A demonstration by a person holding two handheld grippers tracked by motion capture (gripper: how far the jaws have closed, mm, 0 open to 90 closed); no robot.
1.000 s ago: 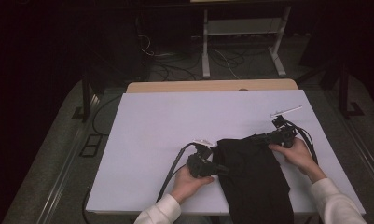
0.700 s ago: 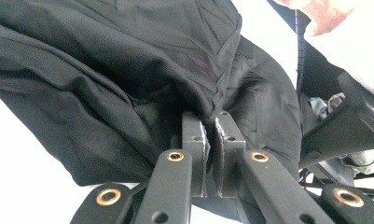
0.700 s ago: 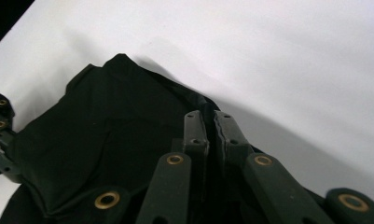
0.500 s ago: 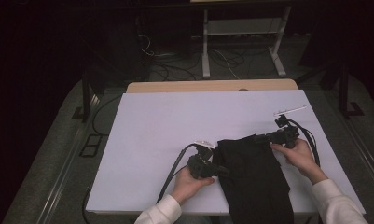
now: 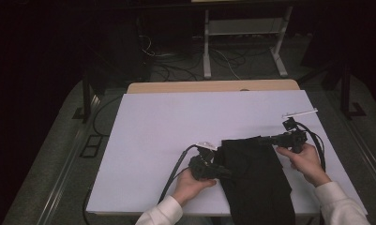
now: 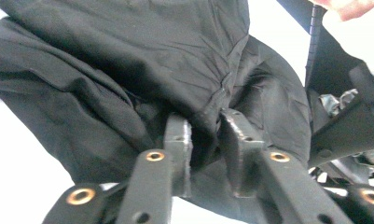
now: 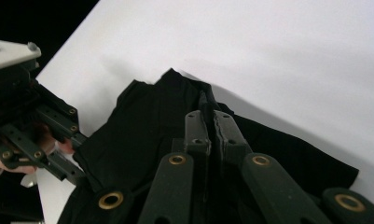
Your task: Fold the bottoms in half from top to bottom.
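The black cloth (image 5: 256, 180) lies lengthwise near to far at the table's (image 5: 176, 126) near right edge. The left gripper (image 5: 219, 169), jaws just opening, straddles its left hem; the right gripper (image 5: 265, 139) pinches its far corner.

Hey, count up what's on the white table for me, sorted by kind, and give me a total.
Black garment: 1
Handheld grippers: 2, the left gripper and the right gripper, both at the garment
White table cover: 1
Total: 4
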